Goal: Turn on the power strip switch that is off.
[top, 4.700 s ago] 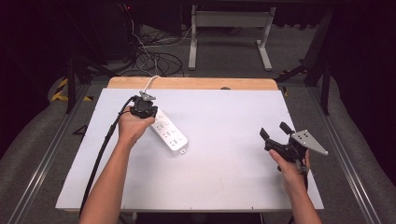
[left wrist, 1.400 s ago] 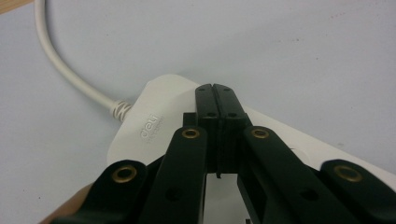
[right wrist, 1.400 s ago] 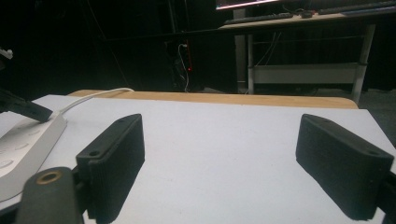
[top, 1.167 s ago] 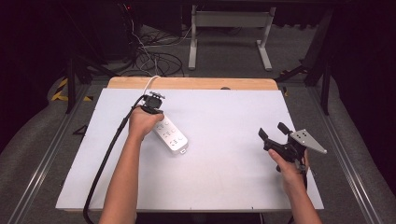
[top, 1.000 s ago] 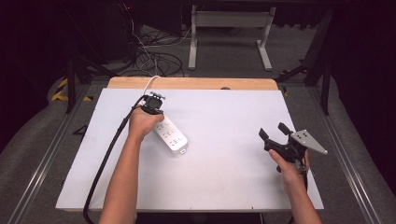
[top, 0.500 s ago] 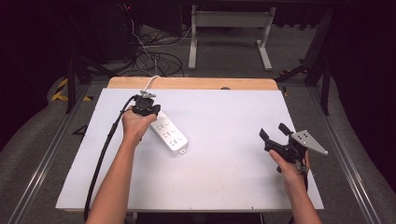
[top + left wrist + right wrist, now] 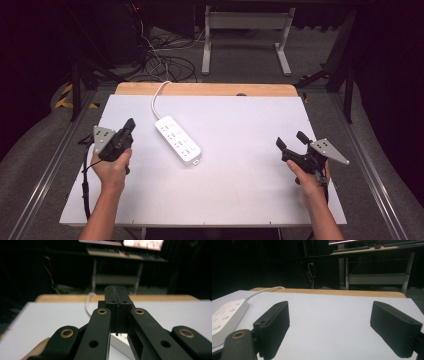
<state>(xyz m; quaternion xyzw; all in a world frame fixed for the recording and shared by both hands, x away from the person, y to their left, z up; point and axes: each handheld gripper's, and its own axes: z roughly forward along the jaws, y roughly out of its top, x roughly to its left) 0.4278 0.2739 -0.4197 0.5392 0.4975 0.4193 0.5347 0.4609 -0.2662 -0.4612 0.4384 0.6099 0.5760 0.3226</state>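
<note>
Both forearms are bare, with no sleeves. Each hand grips a black two-jaw gripper, the left gripper and right gripper, topped by a grey three-cornered plate. Brass-ringed screws dot the links, and a black cable trails from the left.

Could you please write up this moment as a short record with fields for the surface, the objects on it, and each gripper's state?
surface: white table top with a wooden strip at its far edge
object: white power strip, lying diagonally left of centre, its cord running off the far edge
left gripper: jaws shut, empty, near the left edge, apart from the strip
right gripper: jaws open, empty, near the right edge
contact: neither gripper touches the strip
</note>
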